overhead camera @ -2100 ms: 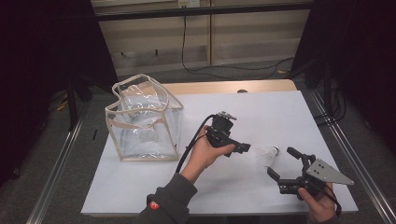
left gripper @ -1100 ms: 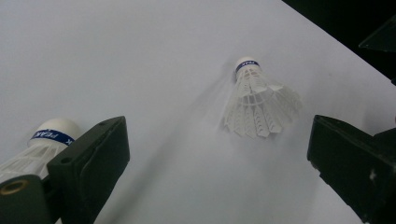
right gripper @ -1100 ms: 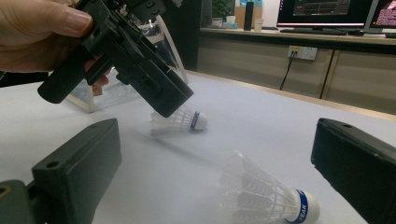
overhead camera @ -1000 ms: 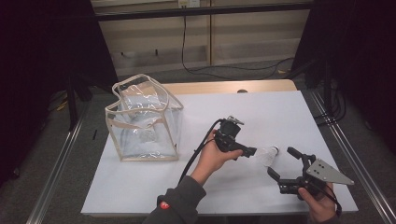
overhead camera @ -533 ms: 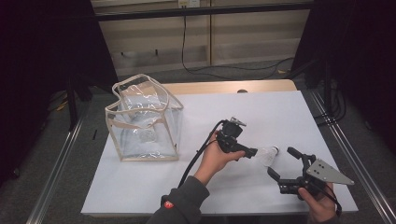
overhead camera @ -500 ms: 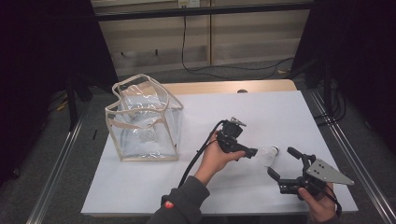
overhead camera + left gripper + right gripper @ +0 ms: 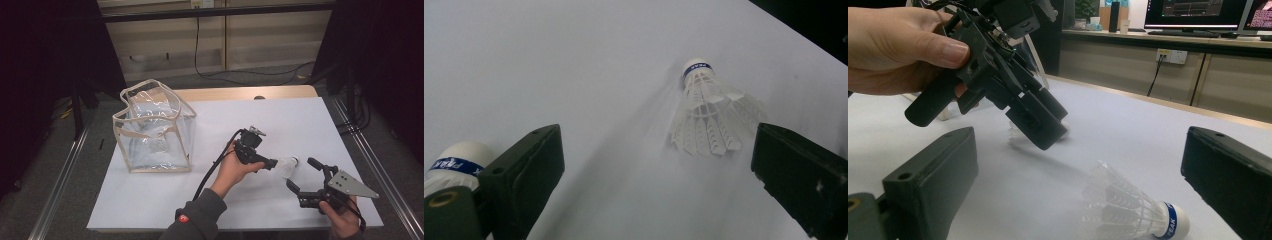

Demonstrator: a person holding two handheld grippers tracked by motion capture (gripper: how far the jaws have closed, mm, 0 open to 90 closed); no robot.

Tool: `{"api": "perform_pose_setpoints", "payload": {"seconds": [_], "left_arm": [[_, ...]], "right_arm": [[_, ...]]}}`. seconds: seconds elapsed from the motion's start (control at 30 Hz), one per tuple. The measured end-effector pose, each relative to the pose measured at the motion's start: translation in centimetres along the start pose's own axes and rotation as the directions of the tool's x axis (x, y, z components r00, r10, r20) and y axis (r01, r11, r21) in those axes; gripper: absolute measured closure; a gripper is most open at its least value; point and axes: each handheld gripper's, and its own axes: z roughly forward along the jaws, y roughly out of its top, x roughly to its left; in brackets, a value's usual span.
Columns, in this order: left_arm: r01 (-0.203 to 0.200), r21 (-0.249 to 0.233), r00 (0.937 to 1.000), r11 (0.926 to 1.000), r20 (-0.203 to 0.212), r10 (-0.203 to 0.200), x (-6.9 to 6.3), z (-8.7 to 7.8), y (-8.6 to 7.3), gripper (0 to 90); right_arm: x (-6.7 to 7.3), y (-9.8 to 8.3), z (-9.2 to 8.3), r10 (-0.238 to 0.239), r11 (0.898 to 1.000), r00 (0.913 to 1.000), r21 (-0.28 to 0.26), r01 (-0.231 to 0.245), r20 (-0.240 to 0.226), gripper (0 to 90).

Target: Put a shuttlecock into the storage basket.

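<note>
A white shuttlecock (image 7: 287, 167) with a blue band lies on the white table (image 7: 150, 195), right of centre. A hand holds my left gripper (image 7: 270, 164) just left of it. In the left gripper view that shuttlecock (image 7: 706, 112) lies ahead between the jaws of the open left gripper (image 7: 656, 135); a second shuttlecock (image 7: 454, 160) peeks from behind the left jaw. My right gripper (image 7: 301, 173) stands open just right of the shuttlecock. In the right gripper view a shuttlecock (image 7: 1133, 210) lies between the jaws of the right gripper (image 7: 1082, 136), below the left gripper (image 7: 1040, 127).
A clear plastic bag (image 7: 155, 130) with beige trim stands upright on the table's left part. The table's right edge (image 7: 360, 165) runs close to the right gripper. A black cable (image 7: 212, 172) trails from the left gripper toward the sleeve.
The left hand has carried its gripper to the right and slightly nearer, up to the shuttlecock. The right gripper has stayed where it was, open.
</note>
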Motion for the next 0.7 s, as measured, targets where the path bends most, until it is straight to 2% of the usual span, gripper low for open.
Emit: {"api": "perform_pose_setpoints", "payload": {"seconds": [0.7], "left_arm": [[-0.038,0.007,0.9991,0.9993,0.019,0.038,-0.3,1.7,-0.3,17.9]], "right_arm": [[-0.1,0.0,0.0,-0.001,1.000,1.0000,0.001,0.001,0.001,1.5]]}}
